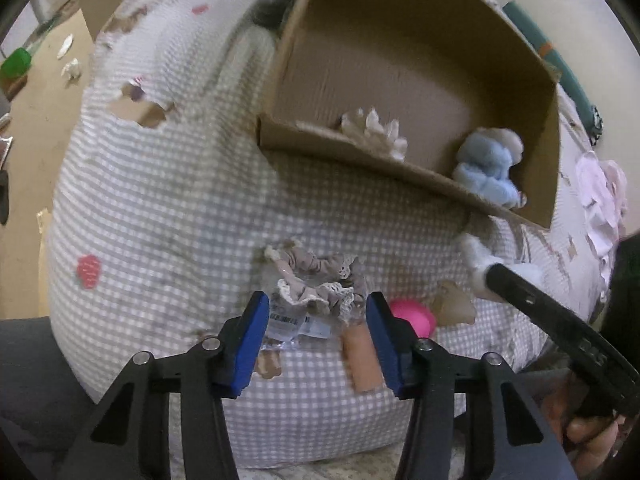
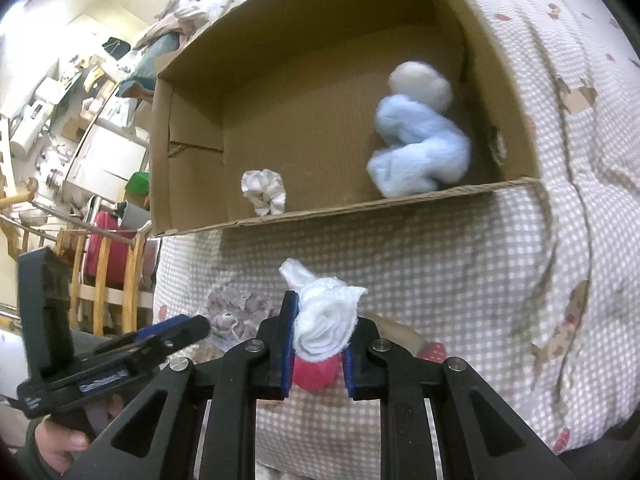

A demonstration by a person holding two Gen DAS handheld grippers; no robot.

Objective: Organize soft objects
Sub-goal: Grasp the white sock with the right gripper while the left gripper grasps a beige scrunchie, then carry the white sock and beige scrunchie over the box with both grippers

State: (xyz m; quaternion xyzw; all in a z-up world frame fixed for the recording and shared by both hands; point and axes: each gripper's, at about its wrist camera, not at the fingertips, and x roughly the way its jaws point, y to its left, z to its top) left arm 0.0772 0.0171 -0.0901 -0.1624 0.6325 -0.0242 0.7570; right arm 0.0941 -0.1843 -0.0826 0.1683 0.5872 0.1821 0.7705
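A cardboard box [image 1: 520, 60] [image 2: 192, 152] lies on a checked quilt. It holds a light blue plush [image 1: 486, 170] [image 2: 416, 148] and a small white ruffled piece [image 1: 376, 132] [image 2: 264, 192]. My left gripper [image 1: 316, 332] is open around a packaged grey lace scrunchie [image 1: 316, 280] [image 2: 236, 312] lying on the quilt. My right gripper [image 2: 316, 336] is shut on a white soft cloth [image 2: 324, 324] [image 1: 478, 258], held above the quilt in front of the box. A pink ball [image 1: 414, 316] [image 2: 314, 372] lies below it.
The checked quilt [image 1: 160, 200] [image 2: 440, 280] covers the bed. A pale pink cloth [image 1: 604, 200] lies at the right. Grey fabric [image 1: 280, 0] sits behind the box. A wooden rail [image 2: 104, 264] and cluttered room stand to the left of the bed.
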